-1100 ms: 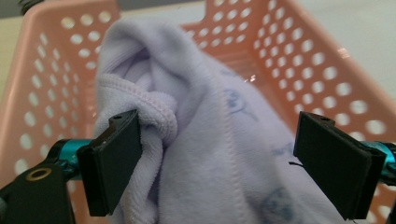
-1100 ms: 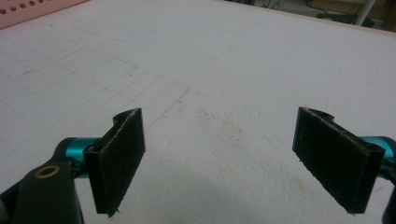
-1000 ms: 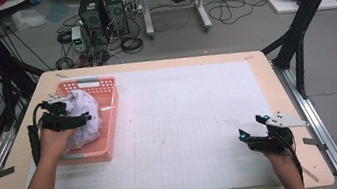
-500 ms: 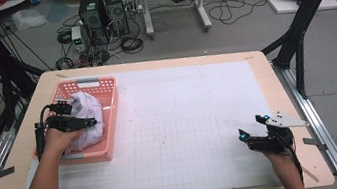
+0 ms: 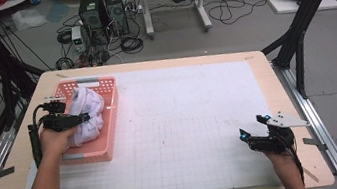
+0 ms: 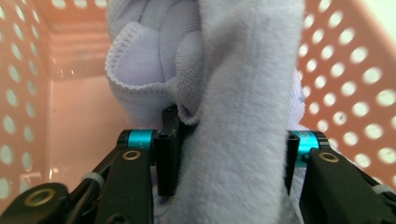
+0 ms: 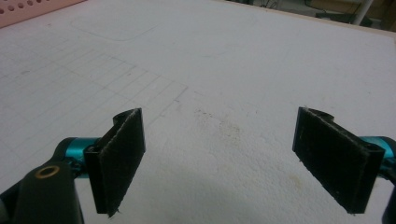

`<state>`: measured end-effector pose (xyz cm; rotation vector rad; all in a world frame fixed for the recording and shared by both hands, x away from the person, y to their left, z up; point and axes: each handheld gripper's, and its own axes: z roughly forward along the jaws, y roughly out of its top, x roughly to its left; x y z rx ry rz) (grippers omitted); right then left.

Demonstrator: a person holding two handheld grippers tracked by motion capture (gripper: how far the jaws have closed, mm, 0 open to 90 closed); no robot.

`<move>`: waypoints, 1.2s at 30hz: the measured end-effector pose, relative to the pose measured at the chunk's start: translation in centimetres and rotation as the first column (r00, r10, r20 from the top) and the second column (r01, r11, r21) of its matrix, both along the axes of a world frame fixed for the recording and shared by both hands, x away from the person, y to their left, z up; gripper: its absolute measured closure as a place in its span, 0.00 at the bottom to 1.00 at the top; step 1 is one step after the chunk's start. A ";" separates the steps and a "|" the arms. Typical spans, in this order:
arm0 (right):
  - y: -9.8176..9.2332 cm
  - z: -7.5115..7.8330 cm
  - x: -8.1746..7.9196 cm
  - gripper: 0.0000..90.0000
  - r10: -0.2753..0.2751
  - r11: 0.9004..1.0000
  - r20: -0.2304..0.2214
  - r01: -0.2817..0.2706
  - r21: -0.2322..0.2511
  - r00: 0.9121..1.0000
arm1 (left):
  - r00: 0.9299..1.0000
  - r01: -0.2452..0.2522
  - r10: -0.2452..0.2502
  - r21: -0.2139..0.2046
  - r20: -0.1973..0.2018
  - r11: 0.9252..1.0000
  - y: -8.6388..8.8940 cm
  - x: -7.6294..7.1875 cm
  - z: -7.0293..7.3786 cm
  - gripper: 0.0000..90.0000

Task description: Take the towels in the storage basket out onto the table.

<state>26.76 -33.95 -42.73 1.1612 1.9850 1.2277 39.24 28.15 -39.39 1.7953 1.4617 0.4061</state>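
Note:
A bundle of white cloth lies in a pink perforated basket at the table's left. My left gripper reaches into the basket from the left. Its jaws have just been closing, and a thick fold of the cloth now sits pressed between its pads. The basket's holed walls rise on both sides of it. My right gripper rests near the front right of the table, open, with only bare mat between its pads.
A white gridded mat covers most of the wooden table. Black frame posts stand at both sides. Computers, cables and boxes lie on the floor beyond the far edge.
My left gripper sank a little toward the near side of the basket and its jaws closed on the cloth. The right gripper stayed put.

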 end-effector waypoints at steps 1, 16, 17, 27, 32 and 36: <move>0.0 0.0 0.0 0.17 -0.002 1.000 -0.003 0.002 0.002 1.000 | 1.000 0.002 -0.002 -0.014 0.021 1.000 0.1 -0.1 0.2 0.64; -0.1 0.0 -0.1 0.17 -0.009 1.000 -0.012 0.009 0.007 1.000 | 0.941 0.006 0.055 -0.178 0.333 0.984 1.2 -3.0 3.9 0.65; 0.0 0.0 -0.1 0.17 -0.006 1.000 -0.010 0.007 0.005 1.000 | 0.937 0.006 0.056 -0.179 0.344 0.984 1.2 -3.0 4.1 0.65; -0.1 0.0 0.0 0.17 -0.006 1.000 -0.009 0.006 0.004 1.000 | 0.877 0.047 0.047 -0.183 0.479 0.982 0.7 -4.0 7.3 0.65; 0.0 0.0 0.0 0.17 -0.002 1.000 -0.008 0.002 0.001 1.000 | 0.844 0.099 0.022 -0.196 0.537 0.976 0.0 -4.6 8.6 0.65; 0.0 0.0 0.0 0.17 -0.002 1.000 -0.008 0.002 0.001 1.000 | 0.805 0.130 0.006 -0.186 0.593 0.974 -0.8 -5.0 9.7 0.64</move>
